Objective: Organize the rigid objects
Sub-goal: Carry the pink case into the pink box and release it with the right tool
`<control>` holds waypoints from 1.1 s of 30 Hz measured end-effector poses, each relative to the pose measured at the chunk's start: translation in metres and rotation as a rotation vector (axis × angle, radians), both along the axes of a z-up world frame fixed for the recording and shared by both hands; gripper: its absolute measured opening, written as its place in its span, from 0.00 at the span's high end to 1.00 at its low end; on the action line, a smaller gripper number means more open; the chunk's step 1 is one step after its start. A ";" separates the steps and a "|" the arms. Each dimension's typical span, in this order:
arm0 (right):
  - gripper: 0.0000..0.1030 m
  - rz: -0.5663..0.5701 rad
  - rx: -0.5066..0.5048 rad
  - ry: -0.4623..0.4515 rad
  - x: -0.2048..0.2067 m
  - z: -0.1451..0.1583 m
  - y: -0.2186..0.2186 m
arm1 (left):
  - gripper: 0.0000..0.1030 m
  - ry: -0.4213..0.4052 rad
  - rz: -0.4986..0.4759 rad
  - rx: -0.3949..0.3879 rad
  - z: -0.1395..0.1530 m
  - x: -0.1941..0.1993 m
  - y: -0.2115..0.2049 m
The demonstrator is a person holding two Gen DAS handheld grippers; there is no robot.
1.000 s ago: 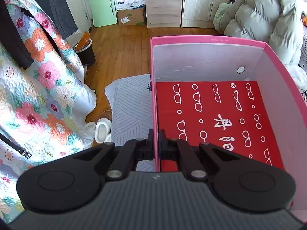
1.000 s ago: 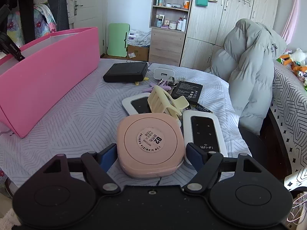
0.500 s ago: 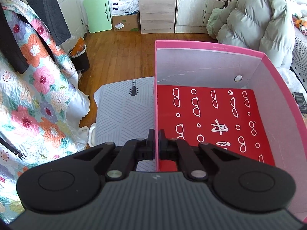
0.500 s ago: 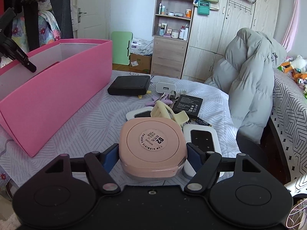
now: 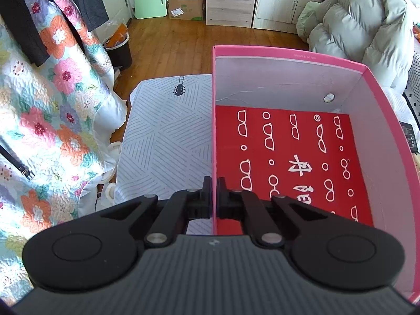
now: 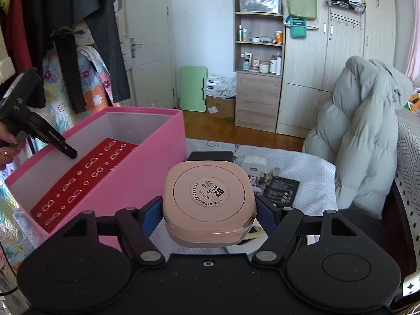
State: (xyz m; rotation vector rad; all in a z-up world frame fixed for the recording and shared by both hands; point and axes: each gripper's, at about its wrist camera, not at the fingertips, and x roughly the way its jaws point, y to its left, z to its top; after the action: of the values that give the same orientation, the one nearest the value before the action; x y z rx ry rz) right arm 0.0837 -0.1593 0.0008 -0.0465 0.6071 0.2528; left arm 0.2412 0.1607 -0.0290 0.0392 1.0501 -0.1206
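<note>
1. The pink case [image 6: 208, 199], a rounded square compact with a circular label on its lid, sits clamped between the blue pads [image 6: 151, 214] of the right gripper [image 6: 208, 210], lifted clear of the bed [image 6: 309, 178].
2. It looks like hard, smooth plastic: probably light and stiff, and likely to slip if squeezed on its curved corners. The flat opposite sides, where the pads press now, seem the safest hold.
3. The left gripper [image 5: 214, 197] has its jaws pressed together on the near wall of the pink box [image 5: 288, 53], pinching the thin cardboard and steadying it.
4. The box stands open just left of the case, with a red patterned card [image 5: 288, 157] lying flat on its floor.
5. Other small items remain on the bed beyond the case, including a white charger [image 6: 253, 166] and a black card [image 6: 283, 187].
</note>
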 end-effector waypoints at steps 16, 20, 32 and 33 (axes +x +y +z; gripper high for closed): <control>0.24 0.281 0.141 0.197 0.084 0.067 0.087 | 0.98 -0.019 0.048 0.023 -0.010 -0.006 -0.012; 0.24 0.275 0.163 0.315 0.118 0.054 0.118 | 0.97 -0.050 0.042 0.045 -0.014 -0.010 -0.015; 0.24 0.161 0.229 0.596 0.208 -0.034 0.181 | 0.97 -0.059 0.043 -0.011 -0.016 -0.013 -0.008; 0.24 0.146 0.239 0.619 0.214 -0.041 0.184 | 0.97 -0.058 0.043 -0.011 -0.017 -0.012 -0.008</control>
State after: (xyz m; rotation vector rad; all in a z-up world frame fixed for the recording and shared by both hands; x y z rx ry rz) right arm 0.2973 0.0248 -0.0401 0.2269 1.1861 0.4874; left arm 0.2288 0.1530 -0.0456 0.0107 0.9915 -0.0859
